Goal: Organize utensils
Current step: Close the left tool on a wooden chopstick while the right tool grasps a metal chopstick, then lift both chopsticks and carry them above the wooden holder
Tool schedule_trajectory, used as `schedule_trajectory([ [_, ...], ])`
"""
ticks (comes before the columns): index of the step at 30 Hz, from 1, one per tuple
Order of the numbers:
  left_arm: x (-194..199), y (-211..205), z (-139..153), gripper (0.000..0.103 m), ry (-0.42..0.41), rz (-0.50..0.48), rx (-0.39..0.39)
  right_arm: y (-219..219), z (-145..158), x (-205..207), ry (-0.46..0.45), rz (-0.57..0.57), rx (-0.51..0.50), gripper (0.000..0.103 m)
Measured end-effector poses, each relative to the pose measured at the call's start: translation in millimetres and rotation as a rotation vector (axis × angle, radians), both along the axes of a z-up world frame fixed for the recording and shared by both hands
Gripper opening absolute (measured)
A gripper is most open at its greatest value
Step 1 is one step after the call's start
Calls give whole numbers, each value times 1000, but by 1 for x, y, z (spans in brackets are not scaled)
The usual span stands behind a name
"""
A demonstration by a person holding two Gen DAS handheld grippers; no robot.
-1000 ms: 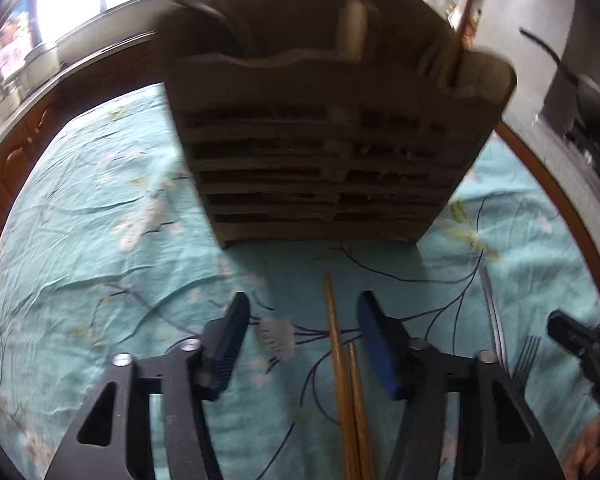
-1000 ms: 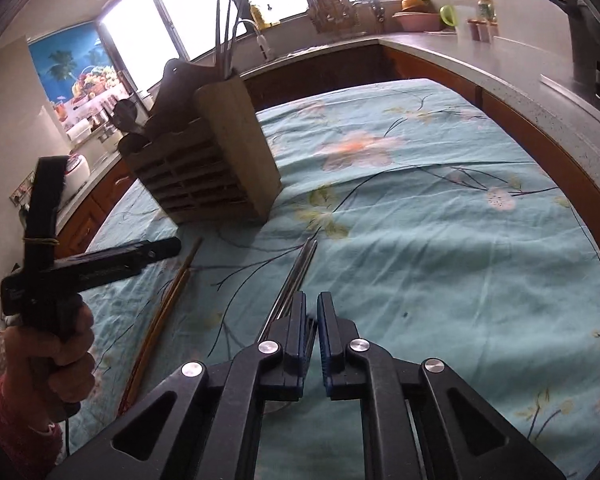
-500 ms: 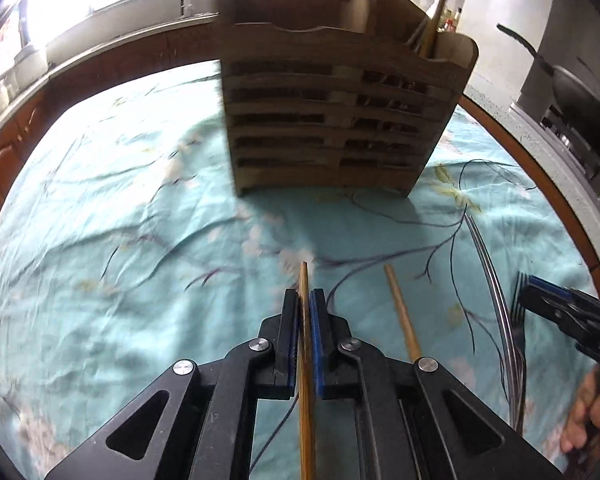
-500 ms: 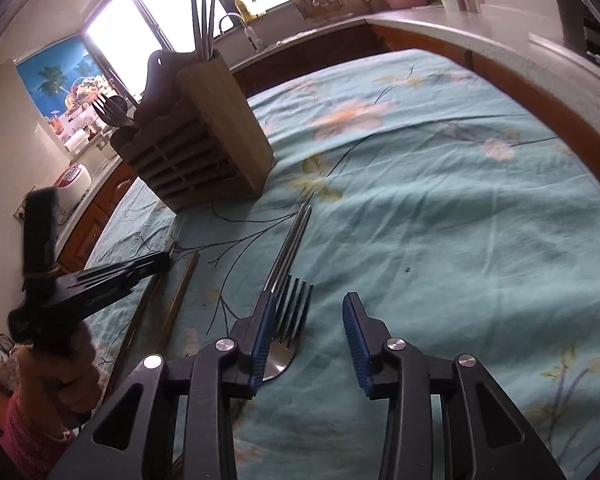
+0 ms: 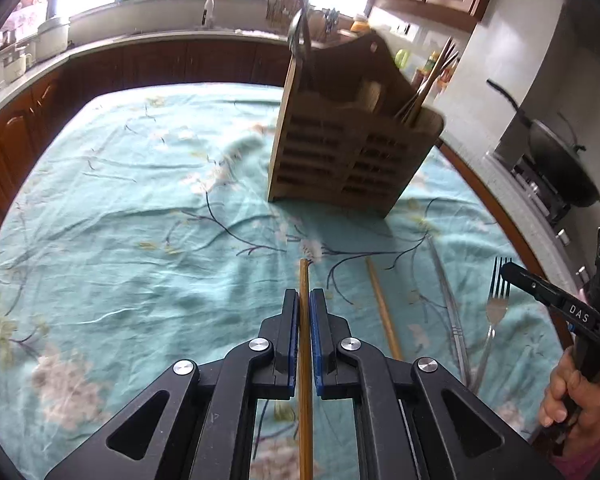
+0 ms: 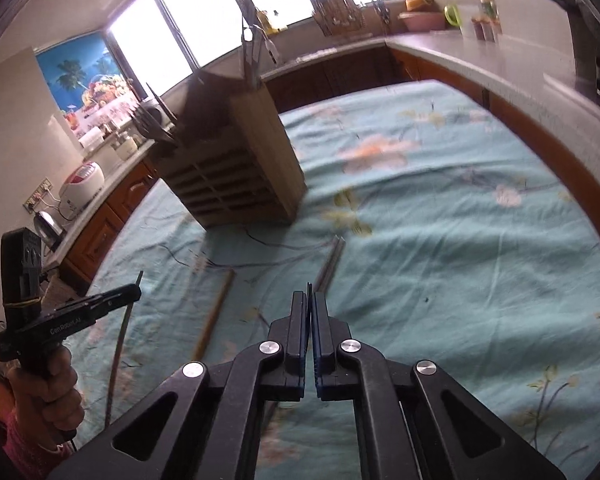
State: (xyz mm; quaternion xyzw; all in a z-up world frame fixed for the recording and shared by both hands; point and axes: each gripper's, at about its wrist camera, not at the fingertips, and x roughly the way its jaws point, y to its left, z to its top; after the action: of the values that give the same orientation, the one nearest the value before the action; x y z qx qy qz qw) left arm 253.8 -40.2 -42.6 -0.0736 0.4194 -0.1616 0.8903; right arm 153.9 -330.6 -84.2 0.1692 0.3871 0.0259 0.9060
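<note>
Two grips at once. Left gripper (image 5: 304,304) clamps a thin stiff wooden chopstick (image 5: 305,360) mid-length; light, may pivot. Right gripper (image 6: 309,312) pinches a slippery steel fork (image 5: 495,312), near the far slatted wooden holder (image 5: 340,164).

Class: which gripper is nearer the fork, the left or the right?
Right. The right gripper is shut on the tines of the fork; the left gripper, shut on a wooden chopstick, is apart from it, beyond a loose chopstick.
</note>
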Motion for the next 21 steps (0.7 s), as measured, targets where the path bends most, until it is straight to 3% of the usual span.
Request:
schedule_trajectory([
  [11,-54,30,51,4,-109,21,-36,30,69,-22,-169,21,-122,2],
  [21,-88,48,81,4,-181,43,-49,45,95,-29,-247,28,-159,2],
])
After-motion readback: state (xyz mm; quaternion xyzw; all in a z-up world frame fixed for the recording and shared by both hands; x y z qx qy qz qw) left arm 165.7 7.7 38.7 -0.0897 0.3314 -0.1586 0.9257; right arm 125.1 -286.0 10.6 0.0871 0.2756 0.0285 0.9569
